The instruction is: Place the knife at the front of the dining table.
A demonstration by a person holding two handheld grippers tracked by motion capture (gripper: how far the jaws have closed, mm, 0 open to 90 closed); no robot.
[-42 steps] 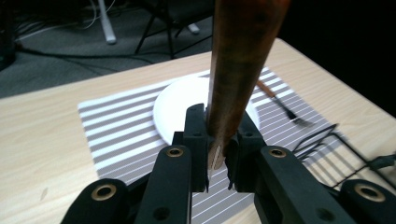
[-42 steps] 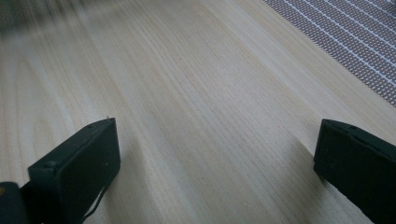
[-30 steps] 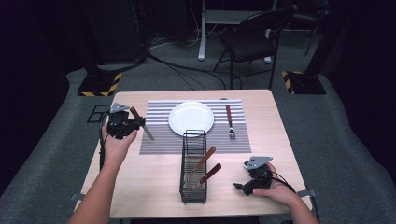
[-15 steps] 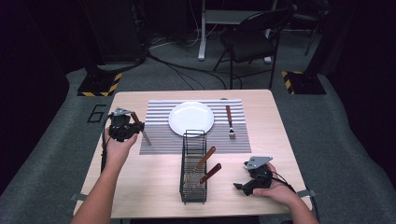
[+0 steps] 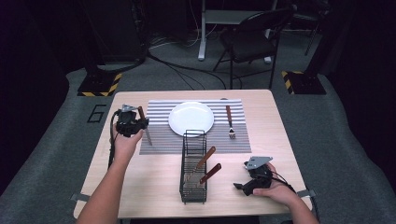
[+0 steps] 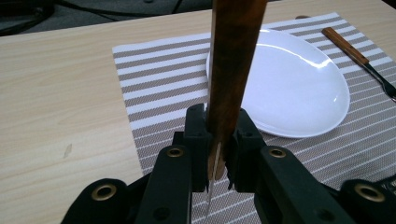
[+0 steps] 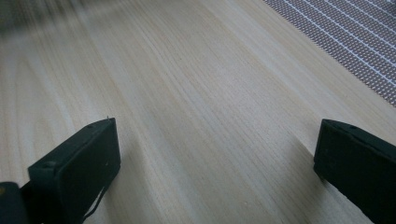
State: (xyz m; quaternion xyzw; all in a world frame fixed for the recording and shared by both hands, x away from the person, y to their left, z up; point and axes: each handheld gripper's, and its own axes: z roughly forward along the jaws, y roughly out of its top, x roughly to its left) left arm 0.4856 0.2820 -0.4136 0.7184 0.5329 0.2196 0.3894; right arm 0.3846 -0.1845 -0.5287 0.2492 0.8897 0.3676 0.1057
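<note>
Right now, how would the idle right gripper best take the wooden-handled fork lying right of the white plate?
Grip the wooden-handled fork by its brown handle, the far half. It lies flat on the striped placemat, tines toward the person, so come from above with the jaws across the handle. The right gripper is open.

The high view looks from above the person's side of the table [image 5: 154,186], forward and down, taking in the whole top, the floor beyond and a chair [image 5: 250,39] at the far end. The left gripper view rides close behind its own jaws, looking down past them across the striped mat [image 6: 154,84] toward the white plate [image 6: 289,88]; both of these also lie in the high view, mat [image 5: 161,140] and plate [image 5: 191,118]. The right gripper view sits very near the bare wood [image 7: 196,93], facing along it, with a corner of the mat [image 7: 345,32] at its upper right.
</note>
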